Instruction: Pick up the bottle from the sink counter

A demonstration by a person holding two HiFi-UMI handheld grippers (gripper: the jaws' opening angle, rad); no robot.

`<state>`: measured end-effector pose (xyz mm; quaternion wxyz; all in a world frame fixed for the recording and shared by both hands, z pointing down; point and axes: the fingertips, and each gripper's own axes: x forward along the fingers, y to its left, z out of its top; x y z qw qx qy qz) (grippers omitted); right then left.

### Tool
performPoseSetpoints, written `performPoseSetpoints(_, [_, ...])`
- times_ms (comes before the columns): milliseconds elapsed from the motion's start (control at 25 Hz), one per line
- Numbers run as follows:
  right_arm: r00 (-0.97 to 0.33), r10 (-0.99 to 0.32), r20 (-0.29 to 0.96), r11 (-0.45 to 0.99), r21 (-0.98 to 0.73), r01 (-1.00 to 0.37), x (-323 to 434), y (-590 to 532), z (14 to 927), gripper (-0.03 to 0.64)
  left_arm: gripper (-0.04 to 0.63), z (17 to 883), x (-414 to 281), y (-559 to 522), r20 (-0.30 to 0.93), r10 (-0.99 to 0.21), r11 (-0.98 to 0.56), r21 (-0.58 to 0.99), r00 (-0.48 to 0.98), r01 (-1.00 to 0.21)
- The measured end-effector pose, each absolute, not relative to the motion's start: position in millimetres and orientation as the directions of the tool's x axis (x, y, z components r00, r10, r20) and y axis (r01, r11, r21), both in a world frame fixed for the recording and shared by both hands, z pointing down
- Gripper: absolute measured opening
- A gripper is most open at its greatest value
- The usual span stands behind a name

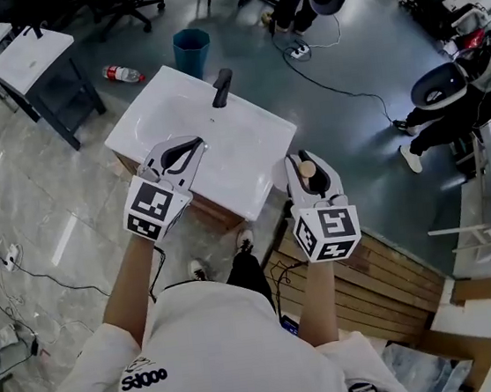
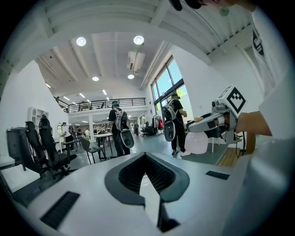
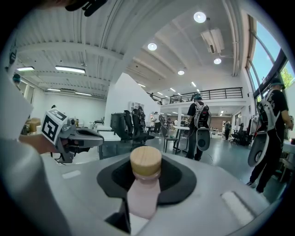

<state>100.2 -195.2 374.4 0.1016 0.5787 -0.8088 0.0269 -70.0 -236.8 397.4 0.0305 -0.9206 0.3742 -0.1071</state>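
Overhead, the head view shows the person holding both claws out above a white sink desk [image 1: 262,149] with a black faucet [image 1: 221,87]. The left claw [image 1: 193,146] hangs over the basin with its tips together and nothing in them. The right claw [image 1: 305,162] is just past the desk's right edge, clamped on the bottle [image 1: 307,171], whose wooden cap shows between the jaws. The bottle is off the desk, in the air.

Next, the left claw's own view has the left claw [image 2: 145,156] pointing out across a large hall. Its dark pads meet at the tips, and it is empty. At the right, the other claw carries the bottle's pale round body [image 2: 198,143] beneath it.

Last, in the right claw's view, both pads press on the pinkish neck of the bottle [image 3: 144,191], just under the cap [image 3: 145,160]. The left claw [image 3: 94,134] shows at the left.
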Motion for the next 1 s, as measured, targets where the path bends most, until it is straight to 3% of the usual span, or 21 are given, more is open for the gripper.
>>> performPoseSetpoints(1000, [-0.350, -0.925, 0.145, 0.370, 0.149, -0.917, 74, -153, 327, 0.116, 0.003, 350, -64, -194, 0.100, -0.679, -0.724, -0.256, 0.728, -0.640])
